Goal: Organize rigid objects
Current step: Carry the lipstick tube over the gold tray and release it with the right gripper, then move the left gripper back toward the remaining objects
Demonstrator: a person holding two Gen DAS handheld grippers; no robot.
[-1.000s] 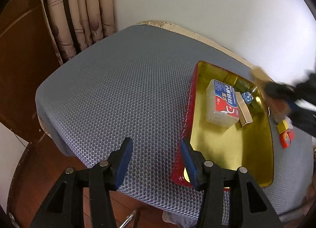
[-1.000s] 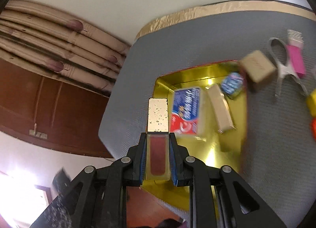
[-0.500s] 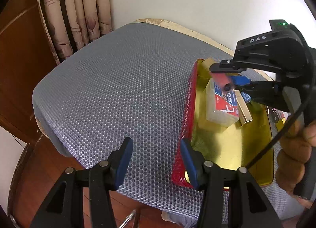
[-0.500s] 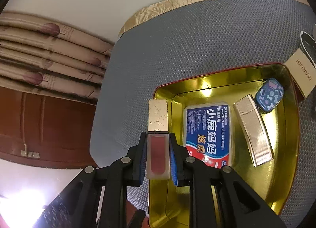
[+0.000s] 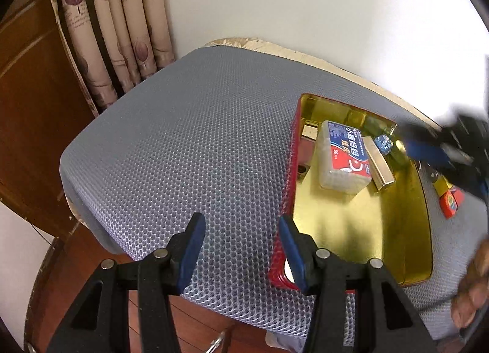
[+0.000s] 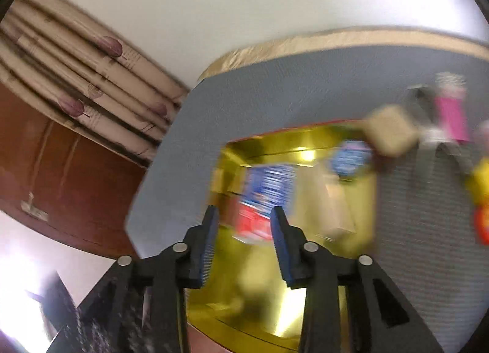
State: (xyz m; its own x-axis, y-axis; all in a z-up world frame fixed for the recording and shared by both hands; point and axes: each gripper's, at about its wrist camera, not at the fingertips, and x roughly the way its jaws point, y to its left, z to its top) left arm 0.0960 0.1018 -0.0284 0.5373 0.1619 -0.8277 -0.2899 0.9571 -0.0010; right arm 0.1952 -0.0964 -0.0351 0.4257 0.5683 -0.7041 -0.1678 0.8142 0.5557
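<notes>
A gold-lined red tin (image 5: 360,230) sits on the grey mesh cushion (image 5: 189,151). In it lie a blue and red floss box (image 5: 343,154), a gold lighter-like bar (image 5: 379,163), a small blue patterned case (image 5: 383,140) and a gold-capped red bottle (image 5: 307,139) along the left wall. My left gripper (image 5: 240,246) is open and empty at the tin's near left corner. My right gripper (image 6: 244,230) is open and empty above the tin (image 6: 293,301), its view blurred. It also shows blurred in the left wrist view (image 5: 434,151).
On the cushion right of the tin lie a tan box (image 6: 391,133), a pink item (image 6: 452,114), grey scissors (image 6: 434,136), and yellow (image 6: 481,182) and orange (image 5: 452,203) pieces. A curtain (image 5: 122,41) and wooden door stand at the left.
My right gripper let go of the gold-capped red bottle, which now lies in the tin by its left wall. The right gripper opened and pulled back to the right.
</notes>
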